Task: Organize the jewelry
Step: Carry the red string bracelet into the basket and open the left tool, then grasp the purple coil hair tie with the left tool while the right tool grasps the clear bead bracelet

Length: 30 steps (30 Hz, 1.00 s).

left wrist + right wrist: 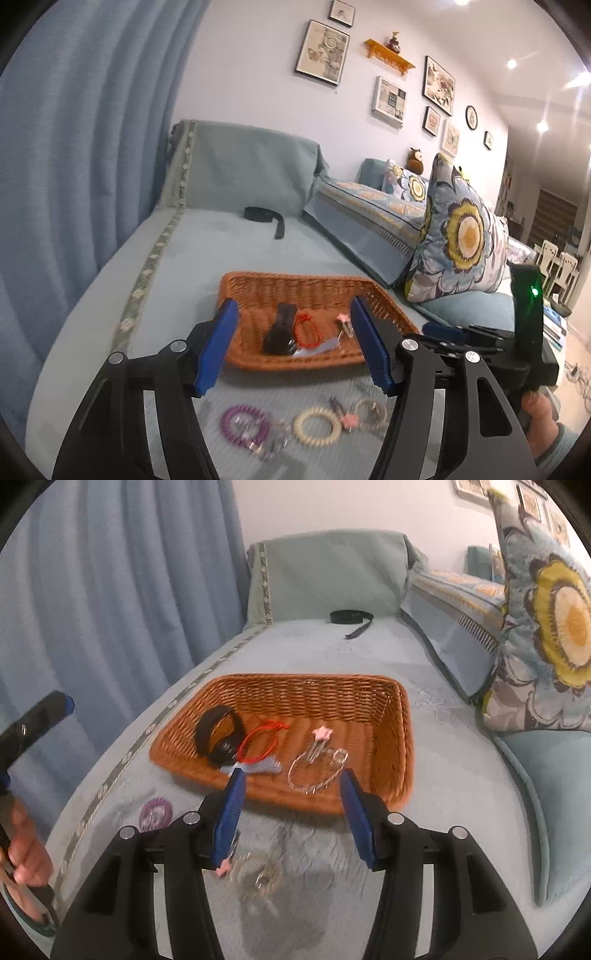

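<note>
left wrist view
left gripper (pixel 291 345): blue pads spread wide, nothing between them, held above the front rim of the basket.
wicker basket (pixel 295 286): shallow, rectangular, on the blue-green sofa cover (pixel 207 251); long axis runs left to right; its front rim is partly behind the fingers.
in the basket: a black band (pixel 279 332) seen nearly edge-on, a red cord bracelet (pixel 306 330) just right of it, a pink-tipped piece (pixel 343 321) half hidden by the right pad.
on the cover, near side of the basket: a purple coil ring (pixel 243 424), a cream coil ring (pixel 317 426), a small pink charm (pixel 349 421) and a pale ring (pixel 369 408), all blurred.
right gripper (pixel 443 328): only partly seen past the left one's right finger; spread cannot be told here.

right wrist view
right gripper (pixel 291 812): pads apart, empty, over the basket's (pixel 399 738) near rim.
basket contents: black band (pixel 219 734) standing as a loop, red cord (pixel 258 744) touching it, silver chain bracelet (pixel 317 771) with a pink star (pixel 321 733) at its far end.
hard to make out: a blurred chain tangle (pixel 258 873) on the cover below the pads; purple ring (pixel 157 814) cut off by the left finger.
black strap (pixel 351 618): far back on the cover, well apart.
</note>
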Tool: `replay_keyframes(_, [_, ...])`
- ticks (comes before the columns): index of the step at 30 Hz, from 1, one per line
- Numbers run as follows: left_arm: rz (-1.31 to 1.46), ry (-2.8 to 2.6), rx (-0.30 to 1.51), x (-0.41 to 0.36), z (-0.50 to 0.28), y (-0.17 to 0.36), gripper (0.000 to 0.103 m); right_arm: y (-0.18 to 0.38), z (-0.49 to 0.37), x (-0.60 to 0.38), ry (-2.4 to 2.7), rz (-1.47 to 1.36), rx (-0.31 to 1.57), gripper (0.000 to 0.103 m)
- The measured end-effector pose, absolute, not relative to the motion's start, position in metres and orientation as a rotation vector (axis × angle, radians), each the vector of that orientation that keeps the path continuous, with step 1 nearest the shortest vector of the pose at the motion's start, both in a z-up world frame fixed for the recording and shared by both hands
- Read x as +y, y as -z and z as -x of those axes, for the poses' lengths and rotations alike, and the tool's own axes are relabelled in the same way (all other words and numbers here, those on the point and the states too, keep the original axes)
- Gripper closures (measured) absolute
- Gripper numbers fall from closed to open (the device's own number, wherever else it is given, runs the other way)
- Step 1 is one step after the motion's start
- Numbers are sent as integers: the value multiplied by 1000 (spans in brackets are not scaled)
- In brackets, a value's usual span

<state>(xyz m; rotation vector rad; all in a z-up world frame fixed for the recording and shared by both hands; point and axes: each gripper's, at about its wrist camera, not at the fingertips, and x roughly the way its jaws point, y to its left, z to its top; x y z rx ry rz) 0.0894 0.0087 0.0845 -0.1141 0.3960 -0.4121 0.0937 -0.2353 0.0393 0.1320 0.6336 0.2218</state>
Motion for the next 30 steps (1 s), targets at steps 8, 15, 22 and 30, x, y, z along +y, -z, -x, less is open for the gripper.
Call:
replay_keyframes(8, [162,351,486,47,-77,-46,42,3,-70,-219,-231,-181,665,54])
replay_keyframes(15, [270,316,593,78,-100,3,43,20,-68,-210,-211,-165,653,54])
replay_keyframes(22, [196,295,689,65,-114,22,47,26,-71,-197,-146,-83,679,54])
replay_keyframes(30, [161,325,826,56,-142,38,62,37,-83,-211,-167,-171,754,70])
